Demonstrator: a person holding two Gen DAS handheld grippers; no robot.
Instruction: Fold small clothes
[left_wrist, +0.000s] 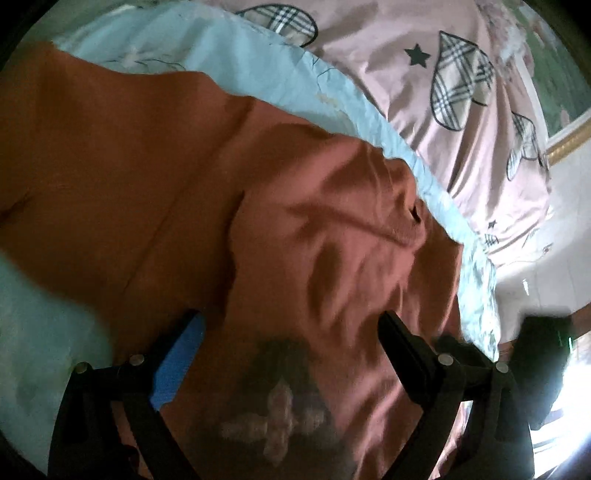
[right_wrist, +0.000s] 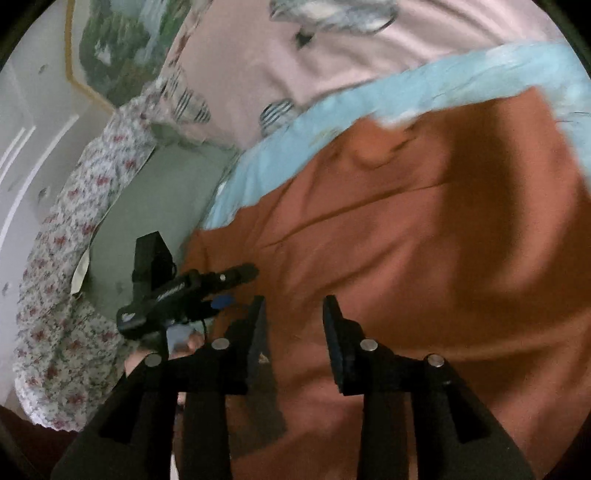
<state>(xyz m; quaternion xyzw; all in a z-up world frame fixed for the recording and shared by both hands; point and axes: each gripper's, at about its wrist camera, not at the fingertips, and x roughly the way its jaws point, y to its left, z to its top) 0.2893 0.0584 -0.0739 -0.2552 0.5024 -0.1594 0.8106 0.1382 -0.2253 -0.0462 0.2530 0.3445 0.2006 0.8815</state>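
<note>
A rust-orange garment (left_wrist: 207, 206) lies spread on a light blue cloth (left_wrist: 258, 70) on the bed, wrinkled at its right part, with a faded cross print (left_wrist: 277, 424) near my left gripper. My left gripper (left_wrist: 291, 332) is open just above the garment, nothing between its fingers. In the right wrist view the same garment (right_wrist: 424, 240) fills the right half. My right gripper (right_wrist: 293, 310) is open, with a narrower gap, low over the garment near its left edge. The left gripper (right_wrist: 240, 275) shows there, close to the left of my right one.
A pink sheet with plaid hearts (left_wrist: 424, 92) covers the bed beyond the blue cloth (right_wrist: 332, 122). A floral quilt (right_wrist: 74, 277) hangs at the bed's side. A framed picture (right_wrist: 118, 48) and a white wall stand beyond.
</note>
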